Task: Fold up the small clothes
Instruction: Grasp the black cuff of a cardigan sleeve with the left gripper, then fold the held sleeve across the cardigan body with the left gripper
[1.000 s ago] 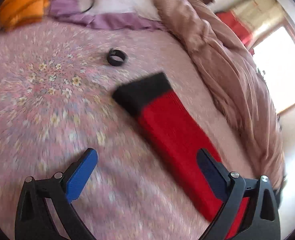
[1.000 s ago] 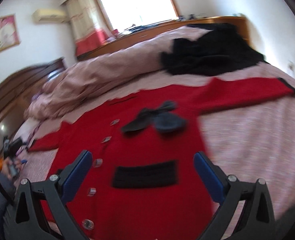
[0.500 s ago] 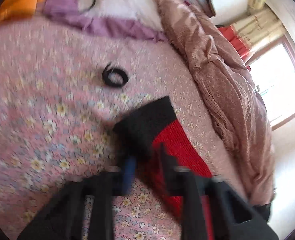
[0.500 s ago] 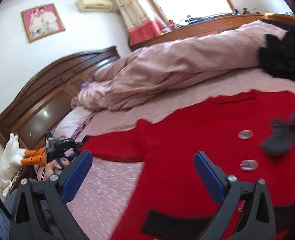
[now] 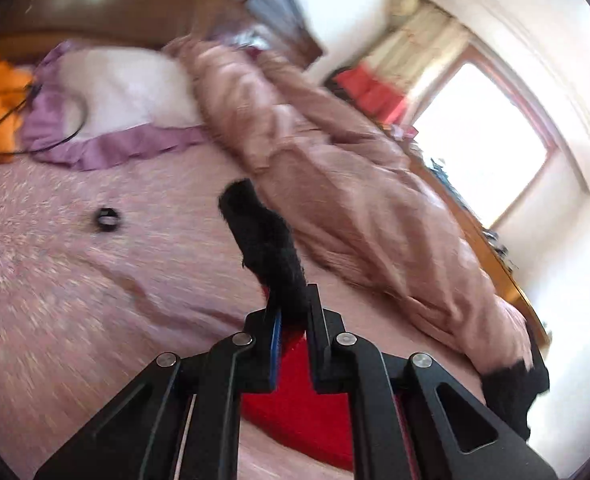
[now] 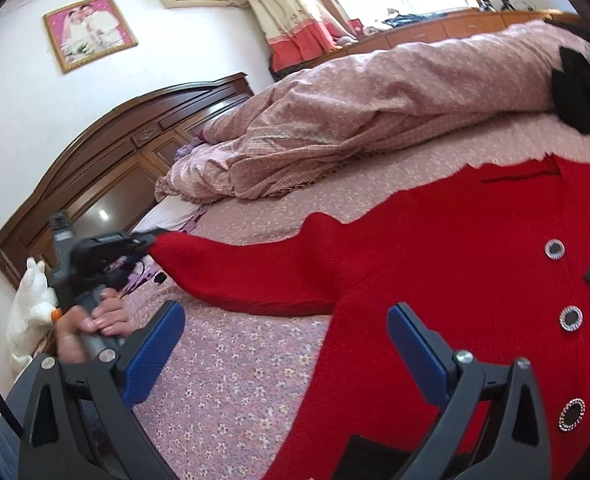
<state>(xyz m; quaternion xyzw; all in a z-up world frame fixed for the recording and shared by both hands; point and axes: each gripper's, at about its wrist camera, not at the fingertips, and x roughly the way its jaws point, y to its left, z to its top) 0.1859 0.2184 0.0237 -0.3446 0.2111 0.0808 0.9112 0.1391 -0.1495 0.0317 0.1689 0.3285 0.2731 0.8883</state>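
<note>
A red knit cardigan (image 6: pixel 475 288) with black trim and shiny buttons lies flat on the pink floral bedsheet (image 6: pixel 239 380). My left gripper (image 5: pixel 293 304) is shut on the black cuff (image 5: pixel 267 240) of the cardigan's sleeve and holds it lifted off the bed; the red sleeve (image 5: pixel 299 404) hangs below the fingers. In the right wrist view the left gripper (image 6: pixel 143 242) shows holding the sleeve end (image 6: pixel 231 268). My right gripper (image 6: pixel 283 344) is open and empty, hovering over the sheet beside the cardigan's underarm.
A rumpled pink duvet (image 5: pixel 335 168) runs along the far side of the bed. A pillow with purple trim (image 5: pixel 107 104) and a small black ring (image 5: pixel 106 218) lie near the wooden headboard (image 6: pixel 107 168). A black garment (image 6: pixel 583 88) sits at the far right.
My left gripper closed on the black sleeve cuff and lifted it off the bed. My right gripper swung left from the cardigan's front toward the sleeve side, staying open.
</note>
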